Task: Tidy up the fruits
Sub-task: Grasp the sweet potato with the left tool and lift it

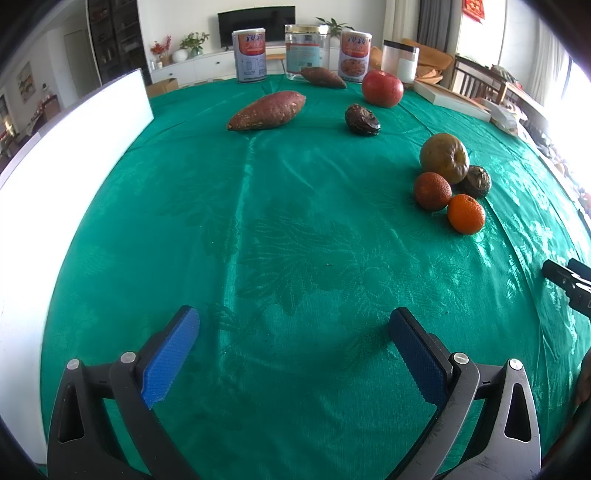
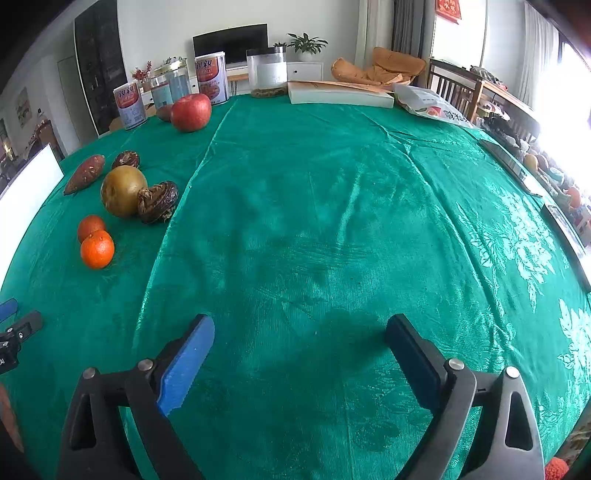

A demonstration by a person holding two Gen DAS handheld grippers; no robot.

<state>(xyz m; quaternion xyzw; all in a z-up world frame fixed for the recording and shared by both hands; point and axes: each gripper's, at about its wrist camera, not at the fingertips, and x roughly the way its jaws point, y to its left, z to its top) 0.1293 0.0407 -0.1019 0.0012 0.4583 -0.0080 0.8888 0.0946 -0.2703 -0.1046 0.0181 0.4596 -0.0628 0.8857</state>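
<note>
Green tablecloth point(image 1: 295, 221) carries all the fruit: two oranges point(image 1: 465, 214), a brownish pear point(image 1: 444, 158) and a dark shrivelled fruit point(image 1: 476, 181) lie close together, while the red apple point(image 1: 382, 88) and two sweet potatoes point(image 1: 266, 110) lie well apart. Left gripper point(image 1: 293, 343) and right gripper point(image 2: 300, 345) both stand wide apart and hold nothing, so the sorting seems mostly not done yet

This is a home living and dining room, shown by the wall-mounted television point(image 1: 256, 25) above a white sideboard point(image 1: 192, 68) with potted plants point(image 1: 194, 43), wooden chairs point(image 2: 456, 86), curtains point(image 2: 408, 27), and a tabletop point(image 2: 332, 221) under a green patterned cloth.
</note>
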